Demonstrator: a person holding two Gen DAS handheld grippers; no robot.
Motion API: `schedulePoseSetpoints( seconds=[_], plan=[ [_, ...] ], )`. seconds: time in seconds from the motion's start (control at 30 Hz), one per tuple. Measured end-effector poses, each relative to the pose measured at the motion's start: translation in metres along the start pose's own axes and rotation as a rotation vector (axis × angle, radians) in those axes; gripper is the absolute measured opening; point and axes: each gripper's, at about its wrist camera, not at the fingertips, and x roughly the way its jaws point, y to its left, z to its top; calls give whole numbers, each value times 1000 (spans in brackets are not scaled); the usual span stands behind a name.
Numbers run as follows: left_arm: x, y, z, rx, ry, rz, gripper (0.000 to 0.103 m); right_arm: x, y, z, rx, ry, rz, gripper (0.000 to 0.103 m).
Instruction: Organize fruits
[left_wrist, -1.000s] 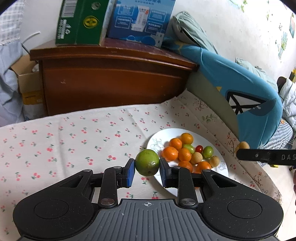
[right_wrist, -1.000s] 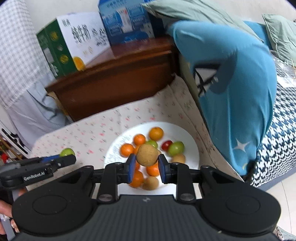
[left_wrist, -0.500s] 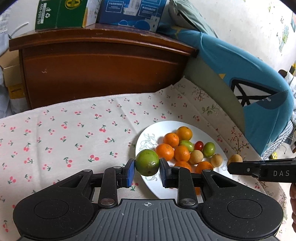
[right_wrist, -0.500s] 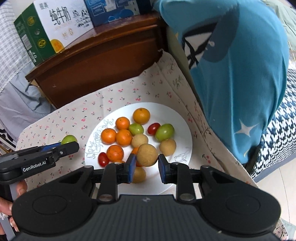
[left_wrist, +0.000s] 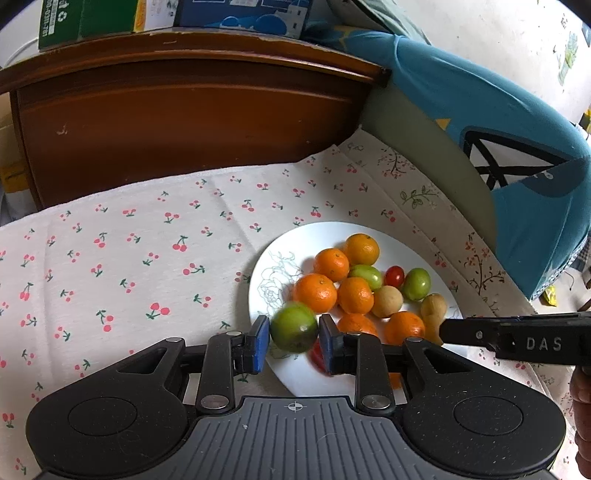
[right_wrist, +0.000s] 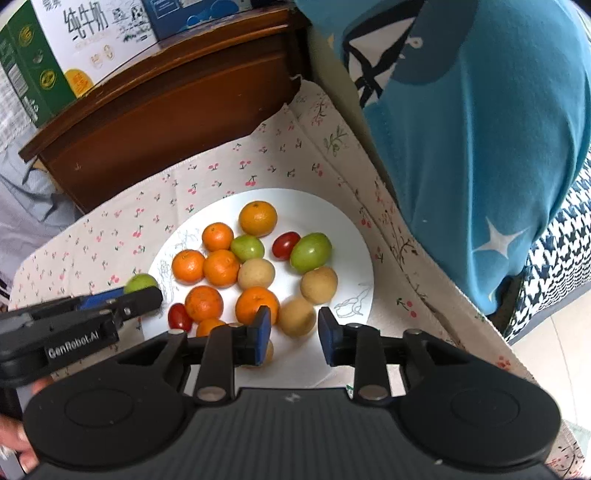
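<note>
A dark wooden headboard (left_wrist: 184, 110) stands behind the cherry-print cloth (left_wrist: 110, 251), carrying a green carton (right_wrist: 33, 74) and a blue carton (left_wrist: 243, 14), while a teal pillow (right_wrist: 480, 129) leans at the right beneath a whitish wall (left_wrist: 498, 44) in soft daylight.

A: Any way in? The plate (right_wrist: 354, 236) looks packed with fruit.
B: Near right part is bare. Cherry cloth (left_wrist: 122, 258) left is open; wooden cabinet (left_wrist: 192, 122) blocks behind, blue cushion (right_wrist: 480, 122) right.
</note>
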Motion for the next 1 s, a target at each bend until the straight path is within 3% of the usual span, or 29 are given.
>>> schedulePoseSetpoints(
  seconds=[0.07, 0.1, 0.2, 0.23, 0.3, 0.4, 0.73, 0.87, 1.0],
  plan=[
    [-3, -2, 1, 9, -6, 0, 29, -2, 1, 2, 7, -18, 5, 30],
    [-4, -3, 2, 13, -10, 5, 34, -4, 1, 3, 15, -25, 9, 30],
    [-11, -5, 4, 14, -33, 19, 59, -10, 2, 7, 30, -50, 21, 31],
    [-14, -6, 5, 12, -45, 23, 63, -12, 2, 8, 31, -56, 22, 35],
    [-19, -7, 6, 17, -52, 20, 64, -15, 4, 10, 35, -71, 26, 40],
    [-23, -8, 8, 12, -44, 25, 75, -19, 7, 13, 38, -79, 33, 41],
    [-49, -9, 2, 8, -47, 45, 85, -32, 20, 15, 22, -105, 24, 54],
    [-58, -8, -2, -3, -46, 60, 87, -39, 25, 14, 15, -109, 7, 69],
    [-64, -4, -7, -30, -29, 87, 91, -46, 31, 11, -7, -121, 0, 74]
  ],
)
